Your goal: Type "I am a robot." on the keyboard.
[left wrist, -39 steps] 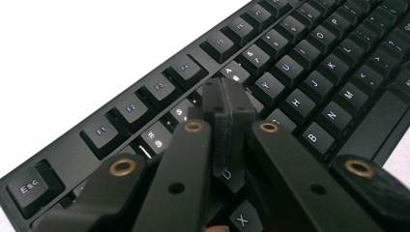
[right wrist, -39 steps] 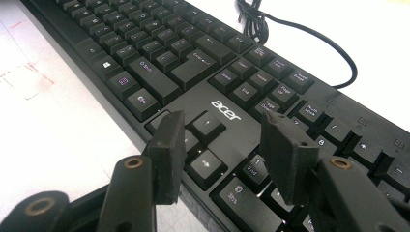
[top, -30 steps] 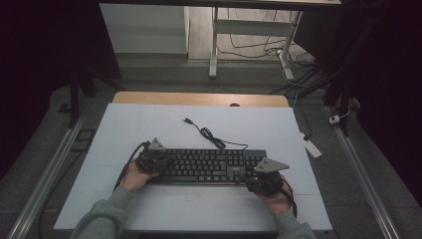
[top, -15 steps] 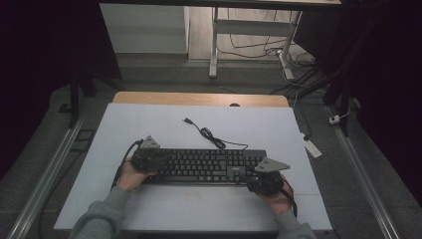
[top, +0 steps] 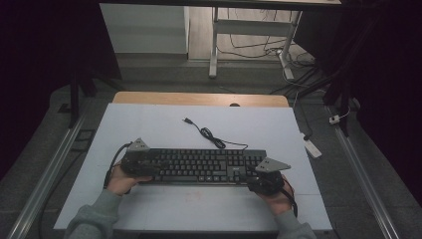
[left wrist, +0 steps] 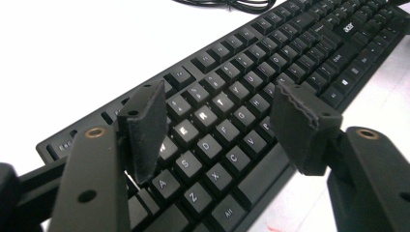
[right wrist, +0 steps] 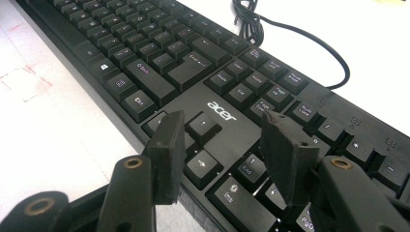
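White table (top: 149, 129) under dim room | keyboard (top: 199, 166) at 6 o'clock, cable (top: 209, 134) toward 12 | my left gripper (left wrist: 220, 123) just been opening, jaws wide over letter keys (nothing pinched) | my right gripper (right wrist: 220, 152) part-open above arrow keys, pads clear.

a lab-like recording room is suggested by a white-covered table (top: 149, 124), floor rails (top: 45, 174) and loose cables (top: 259, 45).
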The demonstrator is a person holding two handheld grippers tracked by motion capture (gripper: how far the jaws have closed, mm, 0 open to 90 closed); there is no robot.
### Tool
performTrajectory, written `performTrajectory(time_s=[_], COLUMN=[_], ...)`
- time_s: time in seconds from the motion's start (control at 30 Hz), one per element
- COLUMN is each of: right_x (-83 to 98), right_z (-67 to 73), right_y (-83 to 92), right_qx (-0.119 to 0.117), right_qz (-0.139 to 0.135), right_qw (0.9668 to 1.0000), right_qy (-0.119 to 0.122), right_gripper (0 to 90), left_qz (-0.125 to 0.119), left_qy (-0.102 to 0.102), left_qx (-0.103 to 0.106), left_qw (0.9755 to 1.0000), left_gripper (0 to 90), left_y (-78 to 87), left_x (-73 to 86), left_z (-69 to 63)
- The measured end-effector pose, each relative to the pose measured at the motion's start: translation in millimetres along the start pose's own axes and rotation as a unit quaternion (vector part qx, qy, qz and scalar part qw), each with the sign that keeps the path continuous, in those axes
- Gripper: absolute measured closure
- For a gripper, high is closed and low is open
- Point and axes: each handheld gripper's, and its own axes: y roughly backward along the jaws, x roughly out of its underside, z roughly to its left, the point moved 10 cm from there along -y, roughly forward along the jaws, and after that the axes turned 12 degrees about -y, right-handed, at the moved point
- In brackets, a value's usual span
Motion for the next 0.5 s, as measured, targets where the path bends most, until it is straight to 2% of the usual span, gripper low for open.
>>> performTrajectory(time_s=[0.27,0.5], right_x=[-1.0,-5.8], right_z=[1.0,3.9], right_y=[0.4,0.2], right_qx=[-0.003,-0.007], right_qz=[-0.002,-0.01], right_qw=[1.0,0.9999], right_qy=[-0.001,0.0], right_gripper=[51.3,50.9], left_qz=[0.002,0.002], left_qy=[-0.008,-0.005], left_qx=[0.003,0.003], left_qw=[1.0,1.0], left_gripper=[35.7,35.4], left_y=[1.0,1.7], left_x=[0.6,1.7], left_z=[-2.5,-2.8])
